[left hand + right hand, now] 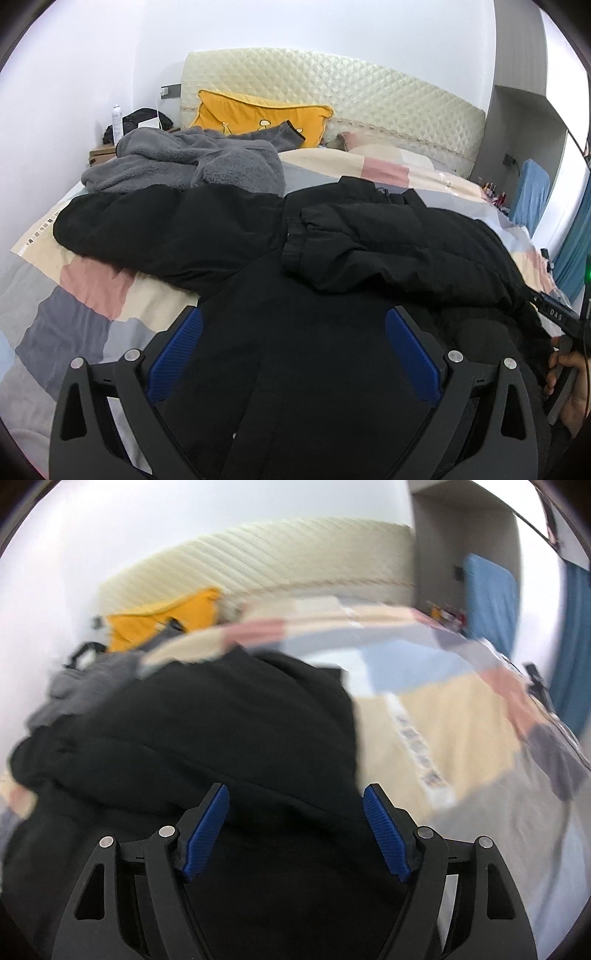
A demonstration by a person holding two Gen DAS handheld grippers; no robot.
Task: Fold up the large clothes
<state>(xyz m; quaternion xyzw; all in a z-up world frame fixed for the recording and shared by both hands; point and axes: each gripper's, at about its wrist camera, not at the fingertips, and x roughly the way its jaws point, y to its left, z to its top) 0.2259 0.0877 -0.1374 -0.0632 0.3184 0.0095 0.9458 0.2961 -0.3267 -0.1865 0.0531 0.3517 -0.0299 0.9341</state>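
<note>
The left claw (293,350) stands with its blue pads wide apart over the large black padded jacket (332,236), nothing pinched between them. The right claw (295,830) is likewise spread wide above the same jacket (221,720), its view blurred. The jacket lies across the bed's pastel patchwork cover (74,295), one sleeve folded over its body, beside a rumpled grey fleece garment (192,162).

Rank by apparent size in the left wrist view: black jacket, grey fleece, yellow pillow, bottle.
1. black jacket, though nearest the camera
2. grey fleece
3. yellow pillow, partly hidden
4. bottle
</note>
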